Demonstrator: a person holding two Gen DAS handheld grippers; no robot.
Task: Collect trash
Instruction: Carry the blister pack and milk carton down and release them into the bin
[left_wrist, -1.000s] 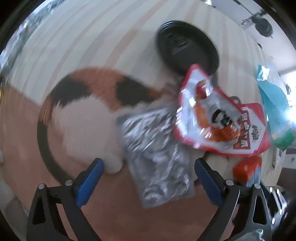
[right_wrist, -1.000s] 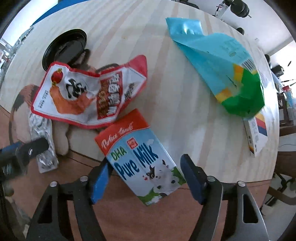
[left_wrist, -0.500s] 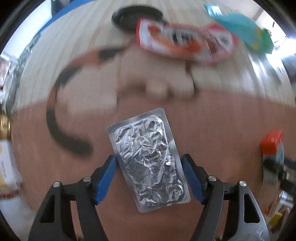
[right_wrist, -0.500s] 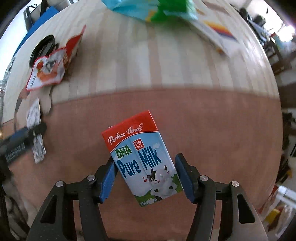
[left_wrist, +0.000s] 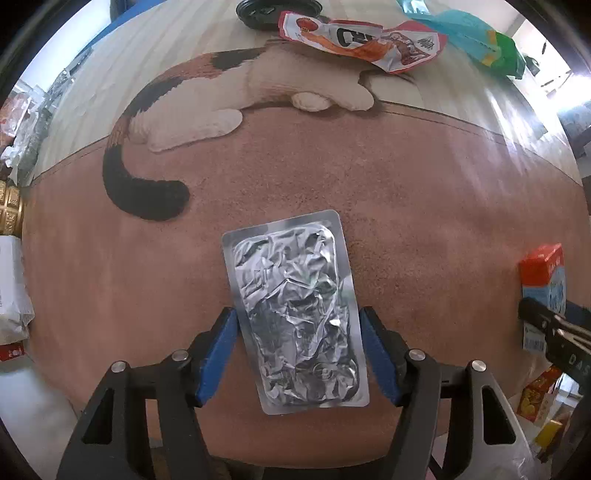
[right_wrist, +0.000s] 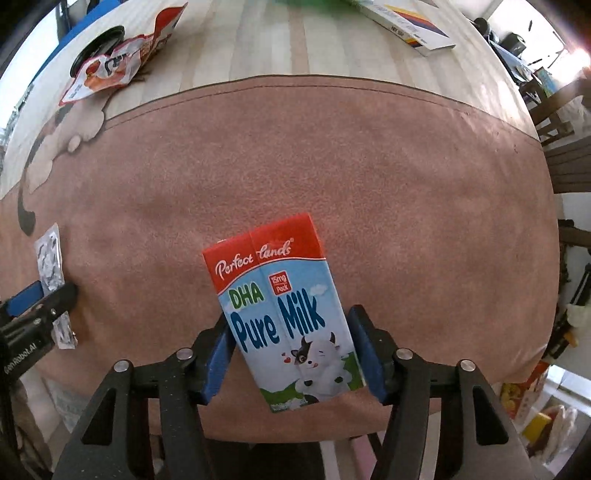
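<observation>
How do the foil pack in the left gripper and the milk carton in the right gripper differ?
The foil pack is flat, crinkled, unprinted silver; the milk carton is a boxy, smooth carton printed red, blue and white. Both sit between closing jaws, above the pinkish mat.

Between my left fingers (left_wrist: 299, 354) sits the foil pack (left_wrist: 295, 310), low in the frame's centre, over the mat (left_wrist: 424, 206). Between my right fingers (right_wrist: 291, 354) sits the milk carton (right_wrist: 284, 314), likewise low centre. In the left view the carton shows at the right edge; in the right view the foil pack shows at the left edge. The snack wrapper (left_wrist: 369, 40) lies at the top, overlapping the lid (left_wrist: 258, 9) behind it, with the bag (left_wrist: 476, 40) to its right.
</observation>
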